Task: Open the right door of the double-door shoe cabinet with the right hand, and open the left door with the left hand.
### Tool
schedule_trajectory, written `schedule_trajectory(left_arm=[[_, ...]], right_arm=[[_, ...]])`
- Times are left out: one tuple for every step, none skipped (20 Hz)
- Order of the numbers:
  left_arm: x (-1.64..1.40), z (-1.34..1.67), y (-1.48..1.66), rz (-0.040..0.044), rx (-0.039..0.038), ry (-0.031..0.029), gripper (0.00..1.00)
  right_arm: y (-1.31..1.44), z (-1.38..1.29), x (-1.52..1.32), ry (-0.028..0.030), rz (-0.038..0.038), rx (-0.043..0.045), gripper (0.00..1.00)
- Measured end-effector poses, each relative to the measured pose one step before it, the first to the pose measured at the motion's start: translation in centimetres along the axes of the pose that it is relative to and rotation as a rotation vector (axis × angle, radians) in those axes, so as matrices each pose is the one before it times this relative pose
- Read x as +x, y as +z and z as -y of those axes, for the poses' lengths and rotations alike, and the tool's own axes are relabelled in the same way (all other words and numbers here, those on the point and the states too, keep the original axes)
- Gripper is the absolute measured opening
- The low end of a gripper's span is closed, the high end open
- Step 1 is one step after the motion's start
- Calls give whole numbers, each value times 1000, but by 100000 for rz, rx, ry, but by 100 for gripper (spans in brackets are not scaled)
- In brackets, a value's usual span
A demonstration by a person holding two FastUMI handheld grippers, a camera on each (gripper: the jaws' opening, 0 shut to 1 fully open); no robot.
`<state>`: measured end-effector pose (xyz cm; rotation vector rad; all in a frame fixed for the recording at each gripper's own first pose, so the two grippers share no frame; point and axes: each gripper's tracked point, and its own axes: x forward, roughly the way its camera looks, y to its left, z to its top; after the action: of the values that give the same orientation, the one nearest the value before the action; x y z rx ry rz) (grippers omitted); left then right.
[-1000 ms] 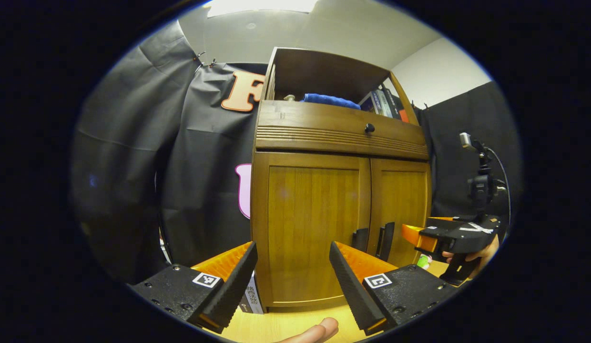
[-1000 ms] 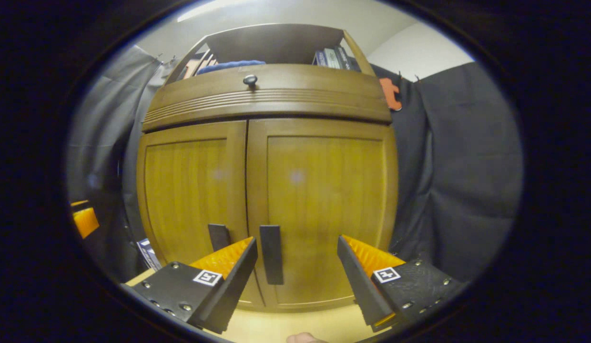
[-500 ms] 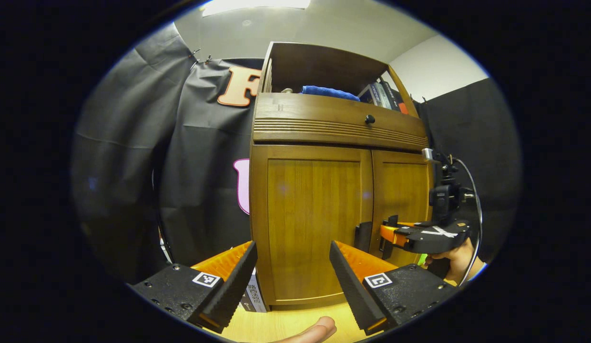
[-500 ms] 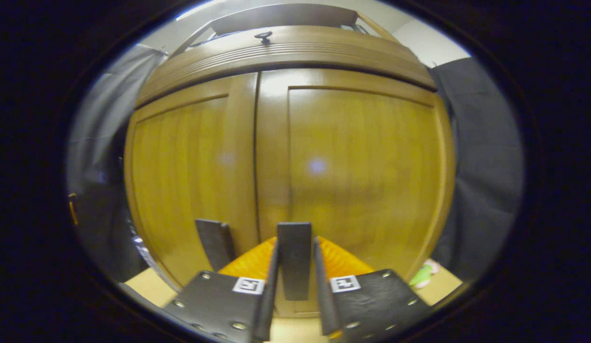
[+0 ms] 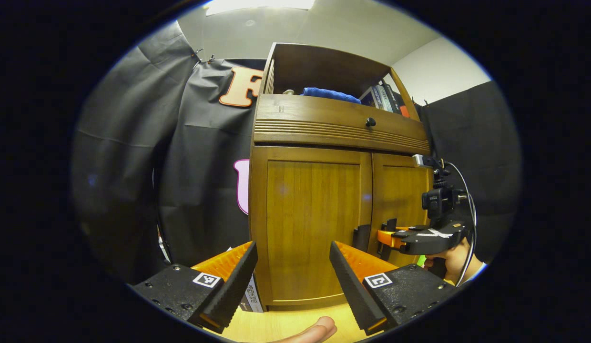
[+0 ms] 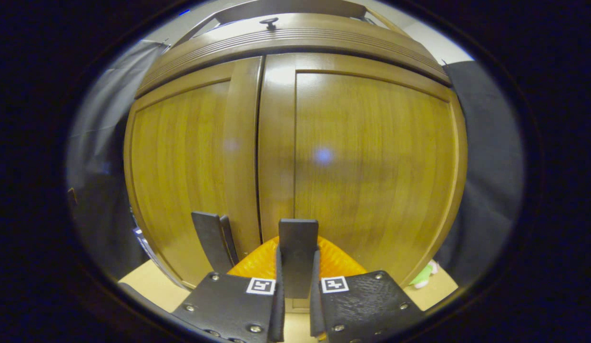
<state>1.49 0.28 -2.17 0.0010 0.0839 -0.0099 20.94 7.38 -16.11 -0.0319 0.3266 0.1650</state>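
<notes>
A wooden shoe cabinet [image 5: 314, 224] with two closed doors stands on a light table. In the right gripper view, my right gripper [image 6: 296, 290] is shut on the dark handle of the right door [image 6: 298, 243]; the left door's handle [image 6: 210, 240] hangs just beside it. From the left gripper view, that right gripper [image 5: 388, 234] is seen clamped at the right door's handle [image 5: 387, 225], held by a hand [image 5: 450, 262]. My left gripper [image 5: 293, 269] is open, a short way in front of the left door [image 5: 312, 224], left of its handle [image 5: 360, 237].
Above the doors is a drawer with a small knob [image 5: 370, 122], and an open shelf with a blue cloth [image 5: 330, 94] and books [image 5: 383, 97]. A box [image 5: 251, 297] stands against the cabinet's lower left corner. A green object [image 6: 422, 276] lies on the table at the cabinet's right.
My right gripper moved in and went from open to shut on the right door's handle. The left gripper has barely moved. Both doors still look closed.
</notes>
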Motion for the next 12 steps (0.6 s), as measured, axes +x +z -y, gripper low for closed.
schedule_trajectory(left_arm=[[-107,160,78,-29,-921,-1014,94],[-89,14,142,329,-852,-488,94],[10,-119,166,412,-542,50,94],[-80,-200,42,380,25,635,89],[-12,-157,80,347,292,740,89],[47,-72,15,167,163,314,89],[53,22,30,85,-87,-13,89],[-49,89,-82,-77,21,-182,89],[56,196,-91,-390,53,-280,89],[17,153,-181,-457,-238,-299,89],[23,191,-15,-327,-253,-110,89],[-64,-97,176,628,-1356,858,89]], right_arm=[[51,84,-307,1658,590,-477,21],[-12,57,-551,1184,185,400,25],[-30,-72,-615,915,303,833,21],[-289,69,-948,1125,-51,-352,21],[-15,117,-630,1320,147,8,21],[-13,0,-603,1954,38,-542,21],[83,97,-624,2181,-57,194,21],[-88,49,-428,2101,-259,845,21],[-3,63,-439,1779,-92,469,21],[-144,-95,-759,1375,-118,272,21],[133,130,-526,880,392,-153,21],[-135,180,-624,333,206,749,21]])
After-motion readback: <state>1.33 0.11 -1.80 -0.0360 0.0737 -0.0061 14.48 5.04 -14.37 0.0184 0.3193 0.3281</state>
